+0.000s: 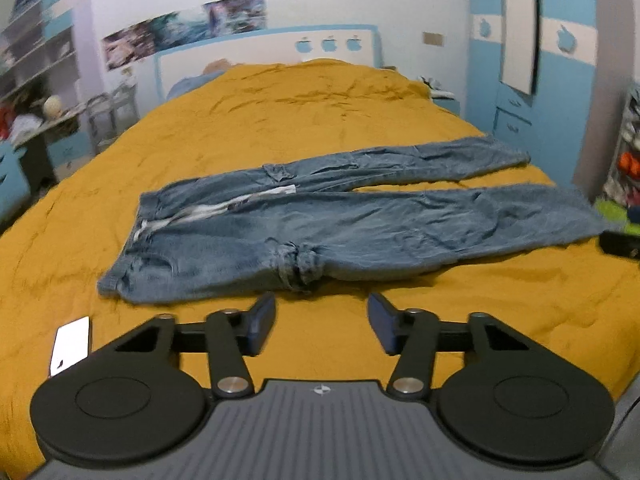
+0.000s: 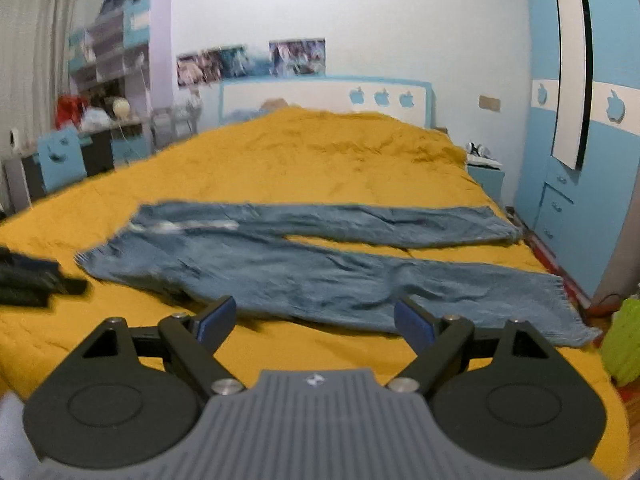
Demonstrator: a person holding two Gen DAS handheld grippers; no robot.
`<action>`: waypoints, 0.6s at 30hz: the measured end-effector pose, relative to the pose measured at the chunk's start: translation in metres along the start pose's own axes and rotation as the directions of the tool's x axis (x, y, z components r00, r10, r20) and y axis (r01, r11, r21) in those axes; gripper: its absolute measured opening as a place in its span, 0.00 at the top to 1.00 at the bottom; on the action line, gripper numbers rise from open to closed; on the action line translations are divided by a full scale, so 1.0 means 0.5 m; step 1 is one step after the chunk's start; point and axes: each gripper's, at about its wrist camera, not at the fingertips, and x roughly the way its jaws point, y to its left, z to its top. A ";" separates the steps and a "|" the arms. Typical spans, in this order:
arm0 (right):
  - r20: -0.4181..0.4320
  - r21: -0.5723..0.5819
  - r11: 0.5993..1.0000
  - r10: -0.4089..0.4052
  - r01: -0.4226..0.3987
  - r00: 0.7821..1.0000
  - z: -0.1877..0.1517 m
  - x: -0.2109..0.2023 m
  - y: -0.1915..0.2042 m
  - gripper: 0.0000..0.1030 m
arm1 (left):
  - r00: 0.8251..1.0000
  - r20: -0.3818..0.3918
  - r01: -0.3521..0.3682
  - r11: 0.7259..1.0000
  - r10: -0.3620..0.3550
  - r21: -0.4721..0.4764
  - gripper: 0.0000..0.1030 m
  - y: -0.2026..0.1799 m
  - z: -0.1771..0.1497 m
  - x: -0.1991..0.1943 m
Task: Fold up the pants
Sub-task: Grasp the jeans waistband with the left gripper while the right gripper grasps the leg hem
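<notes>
A pair of blue jeans [image 1: 340, 224] lies spread flat on the mustard-yellow bed cover [image 1: 280, 120], waistband to the left and both legs stretched to the right, slightly apart. My left gripper [image 1: 322, 320] is open and empty, just short of the jeans' near edge by the hip. In the right wrist view the jeans [image 2: 320, 272] lie the same way; my right gripper [image 2: 316, 320] is open and empty above the near leg's edge. The left gripper shows there as a dark shape [image 2: 32, 280] at the left.
A white card [image 1: 72, 344] lies on the cover near the front left. A blue-white headboard [image 2: 324, 96] stands at the far end, a blue wardrobe [image 2: 580, 160] on the right, a desk and shelves [image 2: 100, 120] on the left. A green object [image 2: 624, 344] sits past the bed's right edge.
</notes>
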 end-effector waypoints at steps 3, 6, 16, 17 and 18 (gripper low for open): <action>-0.040 -0.058 0.998 -0.014 0.012 0.999 -0.013 0.051 -0.055 0.21 | 1.000 0.003 -0.018 0.993 0.018 0.119 0.53 0.042 -0.002 0.061; -0.123 -0.093 0.993 -0.077 0.066 0.989 -0.022 0.117 -0.127 0.26 | 0.998 -0.019 -0.061 0.962 0.068 0.265 0.53 0.086 -0.008 0.124; -0.280 -0.220 0.965 -0.201 0.141 0.939 -0.045 0.271 -0.345 0.42 | 0.950 -0.163 -0.138 0.826 0.267 0.547 0.52 0.249 -0.048 0.312; -0.296 -0.237 0.962 -0.208 0.139 0.932 -0.048 0.285 -0.361 0.42 | 0.946 -0.168 -0.136 0.810 0.278 0.570 0.52 0.257 -0.054 0.326; -0.308 -0.241 0.961 -0.208 0.136 0.928 -0.051 0.296 -0.377 0.42 | 0.944 -0.171 -0.130 0.793 0.283 0.596 0.52 0.263 -0.060 0.337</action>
